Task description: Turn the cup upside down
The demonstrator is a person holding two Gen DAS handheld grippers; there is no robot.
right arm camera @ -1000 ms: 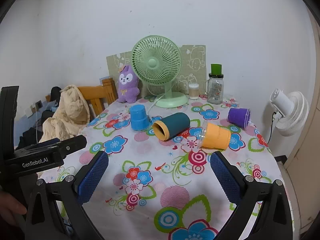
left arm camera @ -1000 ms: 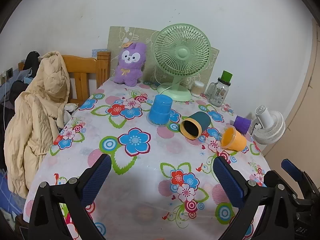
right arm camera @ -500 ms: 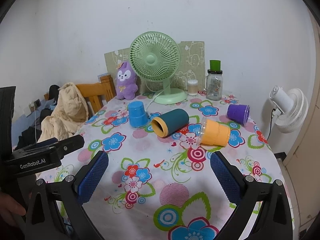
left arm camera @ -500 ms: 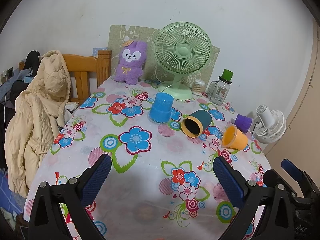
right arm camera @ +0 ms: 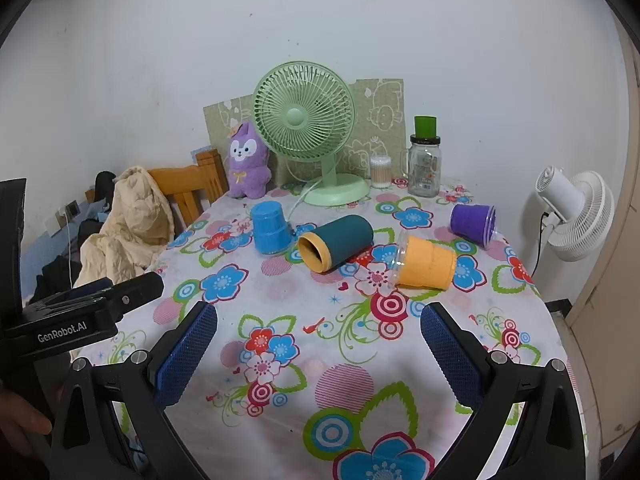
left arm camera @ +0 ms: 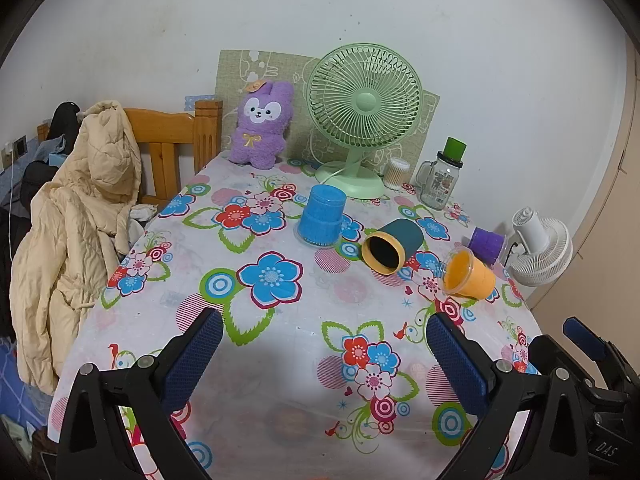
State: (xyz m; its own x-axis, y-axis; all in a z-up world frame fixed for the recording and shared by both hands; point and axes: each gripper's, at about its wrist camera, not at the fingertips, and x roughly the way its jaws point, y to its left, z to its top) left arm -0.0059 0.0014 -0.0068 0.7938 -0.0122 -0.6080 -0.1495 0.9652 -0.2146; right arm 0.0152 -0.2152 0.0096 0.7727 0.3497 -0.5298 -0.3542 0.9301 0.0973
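Desk (left arm camera: 280, 360) under a flowered plastic cloth takes up most of both views, with a cream padded coat (left arm camera: 76, 216) slung over a wooden chair (left arm camera: 168, 140) on its left. At the back stands a mint-green desk fan (right arm camera: 304, 128), a purple plush rabbit (left arm camera: 262, 124) and a glass jar with a green lid (right arm camera: 425, 164); a small white fan (right arm camera: 576, 216) sits off the right edge.

Cups next. Dark teal cup with a yellow rim (right arm camera: 336, 242) lies on its side mid-desk, mouth toward me. Orange plastic cup (right arm camera: 426, 264) lies just to its right, purple cup (right arm camera: 474, 220) farther back, both on their sides. Blue cup (left arm camera: 322, 216) already stands mouth-down.

My left claw (left arm camera: 324, 352) is spread wide, empty, low over the near edge. My right claw (right arm camera: 318, 344) is the same, well short of any cup.

Risk as I judge it: the lying cups are round, so a nudge from one finger could roll one into its neighbour or off the right edge. The thin orange cup may also squash under a hard pinch.
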